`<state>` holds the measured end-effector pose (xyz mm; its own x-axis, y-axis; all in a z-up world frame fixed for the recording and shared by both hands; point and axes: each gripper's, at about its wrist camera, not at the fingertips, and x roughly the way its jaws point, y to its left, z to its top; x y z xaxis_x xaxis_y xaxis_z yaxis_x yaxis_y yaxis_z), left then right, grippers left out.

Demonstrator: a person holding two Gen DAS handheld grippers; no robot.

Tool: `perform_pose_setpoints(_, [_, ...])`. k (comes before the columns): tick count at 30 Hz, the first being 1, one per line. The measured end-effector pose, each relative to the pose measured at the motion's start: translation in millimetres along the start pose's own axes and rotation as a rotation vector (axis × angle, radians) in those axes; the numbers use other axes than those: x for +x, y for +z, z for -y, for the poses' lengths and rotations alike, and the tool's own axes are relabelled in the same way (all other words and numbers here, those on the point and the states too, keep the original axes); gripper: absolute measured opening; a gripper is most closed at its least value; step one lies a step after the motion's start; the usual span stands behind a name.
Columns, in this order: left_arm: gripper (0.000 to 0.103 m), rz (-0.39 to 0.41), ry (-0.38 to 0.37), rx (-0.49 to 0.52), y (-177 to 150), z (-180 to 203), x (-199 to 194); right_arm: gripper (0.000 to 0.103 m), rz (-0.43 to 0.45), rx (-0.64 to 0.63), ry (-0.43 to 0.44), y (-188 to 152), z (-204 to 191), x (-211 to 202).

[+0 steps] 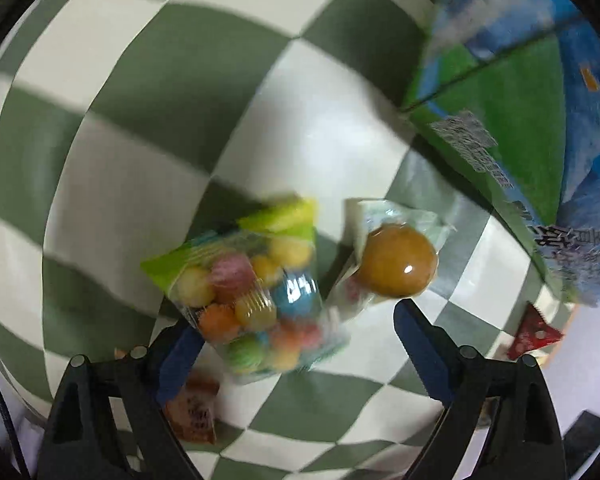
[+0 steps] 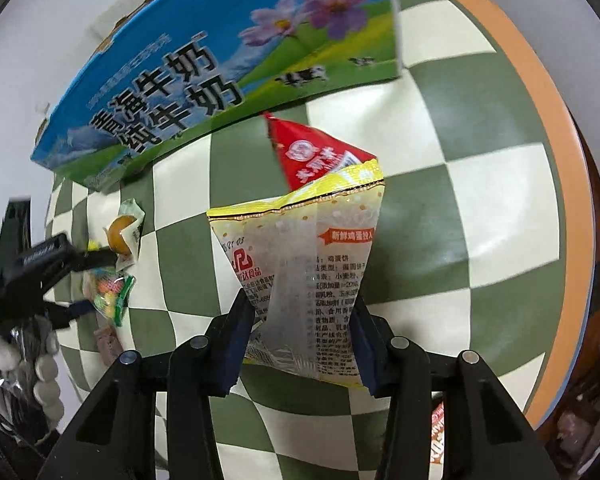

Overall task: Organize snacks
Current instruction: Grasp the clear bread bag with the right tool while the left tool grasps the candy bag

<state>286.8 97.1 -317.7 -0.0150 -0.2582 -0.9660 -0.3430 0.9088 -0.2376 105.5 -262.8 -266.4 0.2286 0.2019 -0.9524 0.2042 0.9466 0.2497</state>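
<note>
Green-and-white checks cover the table (image 2: 480, 184), which has an orange rim along its right edge.

At the right tool (image 2: 304, 344), the two fingers are pinched on the lower part of a yellow-and-clear pack (image 2: 308, 256); its sealed top edge stands up and away from the tool. Just behind that edge, touching or overlapped by it, lies a red pack (image 2: 304, 148). Farther still, a blue-and-green milk carton (image 2: 220, 64) lies on its side across the far left of the table.

Over at the left, the left tool (image 1: 296, 328) points down with its fingers spread. A bag of coloured candy balls (image 1: 252, 292) sits between them, blurred, close against the left finger (image 1: 180, 360); I cannot tell whether that finger touches it. The right finger (image 1: 420, 340) stands clear of the bag, its tip just beside a clear wrapper holding a brown ball (image 1: 396, 260). The two snacks lie side by side, near the carton's corner. A small orange packet (image 1: 196, 412) lies partly hidden under the left finger. In the right wrist view, a hand in a white glove (image 2: 4, 360) holds the left tool.
</note>
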Motion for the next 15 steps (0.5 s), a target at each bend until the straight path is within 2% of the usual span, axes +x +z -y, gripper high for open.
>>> perform_pose_setpoints(1, [0.089, 0.011, 0.022, 0.032, -0.5, 7.1, 0.7, 0.049, -0.001, -0.008, -0.006, 1.6, -1.3, 1.4])
perform_pose_setpoints(5, [0.058, 0.049, 0.116, 0.181, -14.7, 28.5, 1.3, 0.048, -0.004, -0.045, -0.029, 3.5, -8.8, 4.5])
perform_pose_setpoints(9, [0.053, 0.060, 0.178, 0.293, -42.3, 36.7, 2.1, 0.046, -0.016, -0.108, -0.038, -5.4, -15.9, 0.9])
perform_pose_setpoints(13, [0.053, 0.019, 0.180, 0.343, -78.8, 43.6, 8.7, 0.046, -0.055, -0.144, -0.024, -20.2, -20.2, 2.6])
perform_pose_setpoints(15, [0.054, 0.003, 0.173, 0.345, -86.9, 44.9, 14.5, 0.046, -0.067, -0.157, -0.027, -26.1, -23.0, 6.3])
